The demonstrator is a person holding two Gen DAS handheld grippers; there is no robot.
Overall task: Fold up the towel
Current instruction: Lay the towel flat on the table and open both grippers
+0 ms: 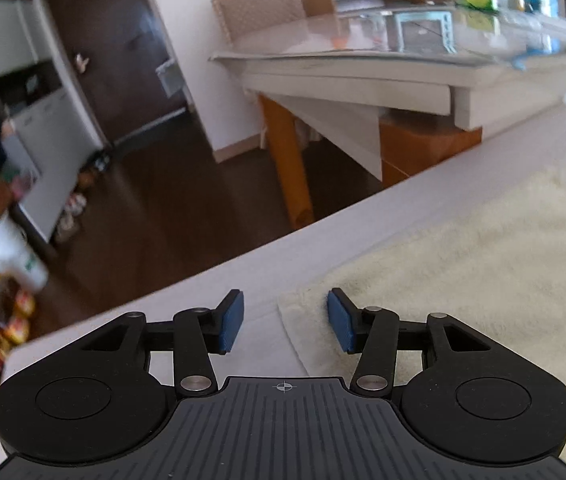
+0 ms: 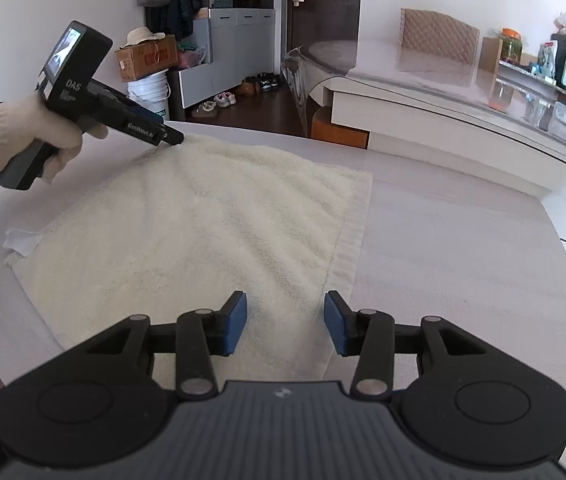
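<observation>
While both sets of jaws stand apart and empty, the left gripper (image 1: 285,321) and right gripper (image 2: 285,322) each straddle a towel (image 2: 219,216) corner, cloth stretching toward twelve o'clock on the table (image 2: 463,240).

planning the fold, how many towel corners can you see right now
3. On the towel: the far left corner by the left gripper, the far right corner, and the near left corner beside a white tag. The fourth is hidden.
</observation>
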